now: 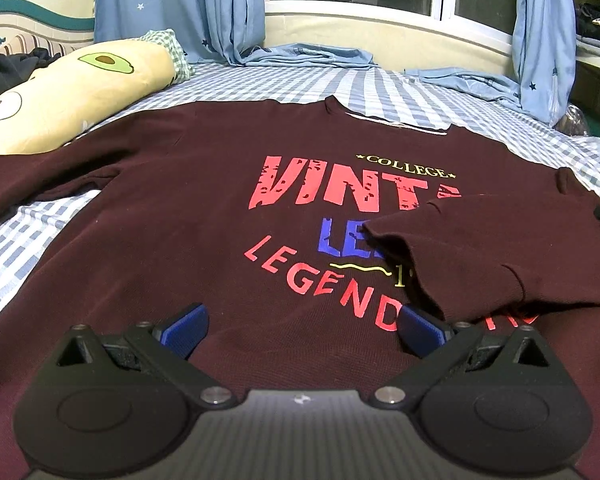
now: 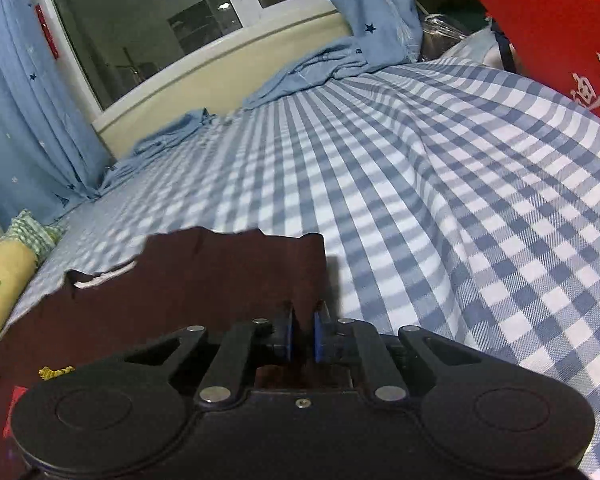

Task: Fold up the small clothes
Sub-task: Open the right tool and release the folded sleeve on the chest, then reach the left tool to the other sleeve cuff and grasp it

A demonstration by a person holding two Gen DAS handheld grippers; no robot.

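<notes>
A dark maroon sweatshirt [image 1: 172, 208] with red, blue and yellow print lies face up on the checked bed sheet [image 1: 340, 84]. Its right sleeve [image 1: 492, 248] is folded across the chest and covers part of the print. Its left sleeve [image 1: 40, 184] lies spread to the left. My left gripper [image 1: 304, 332] is open and empty, low over the shirt's lower front. In the right wrist view, my right gripper [image 2: 303, 336] is shut on the maroon fabric [image 2: 220, 272] at the shirt's right edge, near the white-lined collar [image 2: 100, 278].
A long yellow avocado-print pillow [image 1: 72, 92] lies at the left of the bed. Blue star curtains [image 1: 204, 4] pool on the sheet under the window. A red object [image 2: 560, 28] stands at the bed's right side, with checked sheet [image 2: 460, 200] before it.
</notes>
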